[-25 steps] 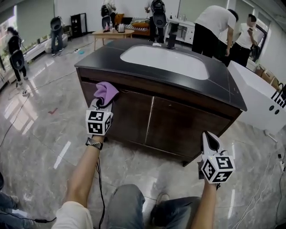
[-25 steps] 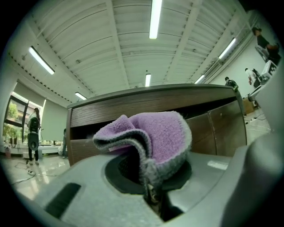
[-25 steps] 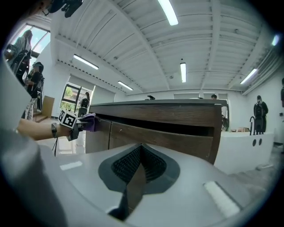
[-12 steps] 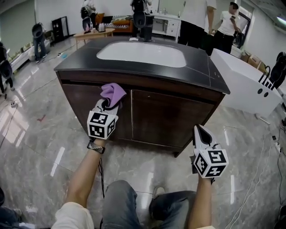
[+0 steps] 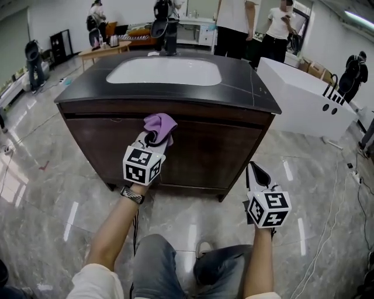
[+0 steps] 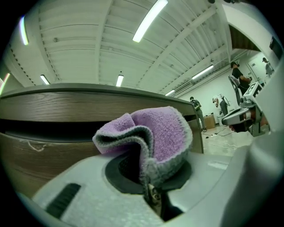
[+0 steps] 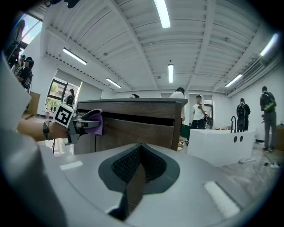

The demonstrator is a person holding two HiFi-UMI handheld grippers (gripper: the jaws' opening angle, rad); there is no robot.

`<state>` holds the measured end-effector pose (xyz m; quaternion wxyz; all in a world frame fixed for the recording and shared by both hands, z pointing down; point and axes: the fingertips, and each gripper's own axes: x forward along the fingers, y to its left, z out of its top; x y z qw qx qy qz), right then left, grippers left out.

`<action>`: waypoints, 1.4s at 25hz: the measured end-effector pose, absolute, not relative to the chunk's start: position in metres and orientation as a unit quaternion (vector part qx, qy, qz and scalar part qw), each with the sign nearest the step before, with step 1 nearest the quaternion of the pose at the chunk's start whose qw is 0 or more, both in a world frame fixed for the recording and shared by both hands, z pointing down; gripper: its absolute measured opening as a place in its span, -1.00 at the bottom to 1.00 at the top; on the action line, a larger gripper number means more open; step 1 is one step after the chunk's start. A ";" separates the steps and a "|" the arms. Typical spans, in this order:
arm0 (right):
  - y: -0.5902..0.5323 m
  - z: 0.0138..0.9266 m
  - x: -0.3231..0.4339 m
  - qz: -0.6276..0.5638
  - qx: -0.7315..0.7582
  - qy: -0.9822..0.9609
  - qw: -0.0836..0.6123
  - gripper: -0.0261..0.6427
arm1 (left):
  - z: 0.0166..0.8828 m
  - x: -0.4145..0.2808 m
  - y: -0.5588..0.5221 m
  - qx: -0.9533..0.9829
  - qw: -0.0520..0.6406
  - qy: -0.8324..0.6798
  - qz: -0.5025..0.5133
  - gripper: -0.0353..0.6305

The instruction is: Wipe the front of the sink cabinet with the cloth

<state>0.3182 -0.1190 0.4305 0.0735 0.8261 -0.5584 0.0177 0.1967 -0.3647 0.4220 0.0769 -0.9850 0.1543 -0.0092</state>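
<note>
Cloth (image 5: 161, 123) slid right along cabinet (image 5: 225, 149) front, left hand-held gripper (image 5: 153, 136) clamping.

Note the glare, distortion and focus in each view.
Head view: light streaks glare on the glossy floor, and the sink cabinet bows from wide-angle distortion. Left gripper view: strong fisheye with dark corners, the cloth in focus. Right gripper view: same fisheye, with bright ceiling strips and a soft foreground.
</note>
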 end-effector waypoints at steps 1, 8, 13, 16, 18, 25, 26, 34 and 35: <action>-0.116 0.430 0.320 0.018 0.828 -0.556 0.073 -0.90 | 0.423 0.203 -0.358 -0.986 0.079 0.145 -0.011 -0.75; -0.094 0.429 0.329 0.024 0.840 -0.539 0.059 -0.90 | 0.424 0.261 -0.296 -0.993 0.093 0.063 -0.018 -0.75; -0.074 0.438 0.339 0.032 0.849 -0.523 0.065 -0.90 | 0.424 0.302 -0.262 -0.996 0.080 0.027 -0.008 -0.75; -0.061 0.444 0.350 0.049 0.856 -0.513 0.036 -0.90 | 0.423 0.322 -0.246 -0.997 0.081 0.010 -0.004 -0.75; -0.054 0.443 0.355 0.052 0.861 -0.506 0.025 -0.90 | 0.422 0.331 -0.237 -0.997 0.077 0.003 0.000 -0.75; -0.041 0.439 0.355 0.042 0.858 -0.511 0.010 -0.90 | 0.421 0.359 -0.208 -0.997 0.077 -0.031 0.001 -0.75; -0.038 0.437 0.355 0.039 0.860 -0.509 0.009 -0.90 | 0.420 0.363 -0.203 -0.996 0.076 -0.037 0.001 -0.75; -0.019 0.438 0.358 0.044 0.873 -0.486 0.013 -0.90 | 0.422 0.396 -0.170 -0.993 0.077 -0.083 -0.010 -0.76; -0.018 0.436 0.356 0.044 0.871 -0.489 0.010 -0.90 | 0.422 0.399 -0.167 -0.993 0.079 -0.088 -0.011 -0.76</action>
